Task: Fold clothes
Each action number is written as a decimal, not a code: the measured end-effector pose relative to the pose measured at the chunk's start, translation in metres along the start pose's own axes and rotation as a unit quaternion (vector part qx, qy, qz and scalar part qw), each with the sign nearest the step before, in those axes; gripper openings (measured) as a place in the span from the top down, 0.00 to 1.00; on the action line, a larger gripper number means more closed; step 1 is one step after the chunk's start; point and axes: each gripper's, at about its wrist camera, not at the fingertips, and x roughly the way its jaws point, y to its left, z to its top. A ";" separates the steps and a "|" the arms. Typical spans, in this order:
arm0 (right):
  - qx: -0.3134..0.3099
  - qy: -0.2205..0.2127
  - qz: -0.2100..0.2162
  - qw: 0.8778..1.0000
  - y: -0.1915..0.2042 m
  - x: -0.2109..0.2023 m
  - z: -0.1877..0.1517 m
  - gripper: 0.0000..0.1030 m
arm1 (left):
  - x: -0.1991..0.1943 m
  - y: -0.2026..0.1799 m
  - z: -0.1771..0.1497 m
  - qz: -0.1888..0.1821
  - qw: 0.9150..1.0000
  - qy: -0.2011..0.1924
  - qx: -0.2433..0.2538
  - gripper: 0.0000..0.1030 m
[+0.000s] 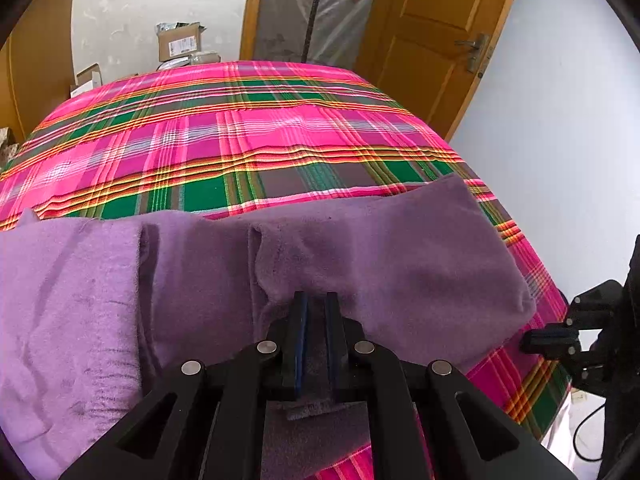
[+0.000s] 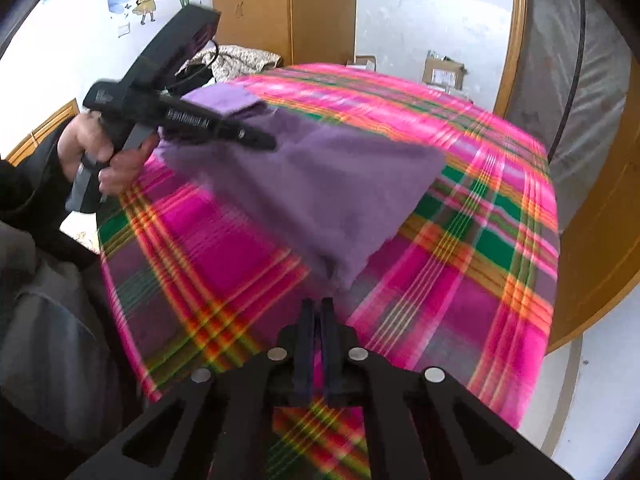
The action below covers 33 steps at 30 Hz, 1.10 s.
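Note:
A purple fleece garment lies partly folded across the near side of a pink and green plaid bedspread. My left gripper is shut on a fold of it, and purple cloth runs back between the two fingers. In the right wrist view the same garment spreads from the left gripper, held by a hand, to a drooping corner. My right gripper is shut just short of that corner, with only bedspread showing in the slit. The right gripper also shows at the bed's right edge.
A wooden door and a plastic-wrapped mattress stand beyond the bed. Cardboard boxes sit on the floor by the far wall. A pale wall runs close along the bed's right side. A wardrobe and piled cloth are at the far left.

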 end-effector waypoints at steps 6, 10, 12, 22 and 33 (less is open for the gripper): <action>0.086 -0.086 -0.022 0.992 -0.024 -0.027 0.026 0.96 | -0.017 -0.001 -0.014 -0.010 1.000 -0.015 0.003 0.92; 0.094 -0.076 -0.019 0.993 -0.024 -0.005 0.049 0.95 | -0.024 0.000 -0.028 -0.014 1.000 -0.015 0.006 0.92; 0.095 -0.040 -0.019 0.994 -0.024 0.017 0.053 0.95 | -0.032 0.002 -0.031 -0.016 1.000 -0.022 0.004 0.92; 0.212 -0.054 -0.023 0.976 -0.060 0.029 0.073 0.89 | -0.038 0.016 -0.012 0.022 0.998 -0.048 -0.018 0.72; 0.261 -0.036 -0.037 0.964 -0.083 0.058 0.086 0.77 | -0.006 0.006 -0.006 0.055 0.998 -0.009 -0.014 0.72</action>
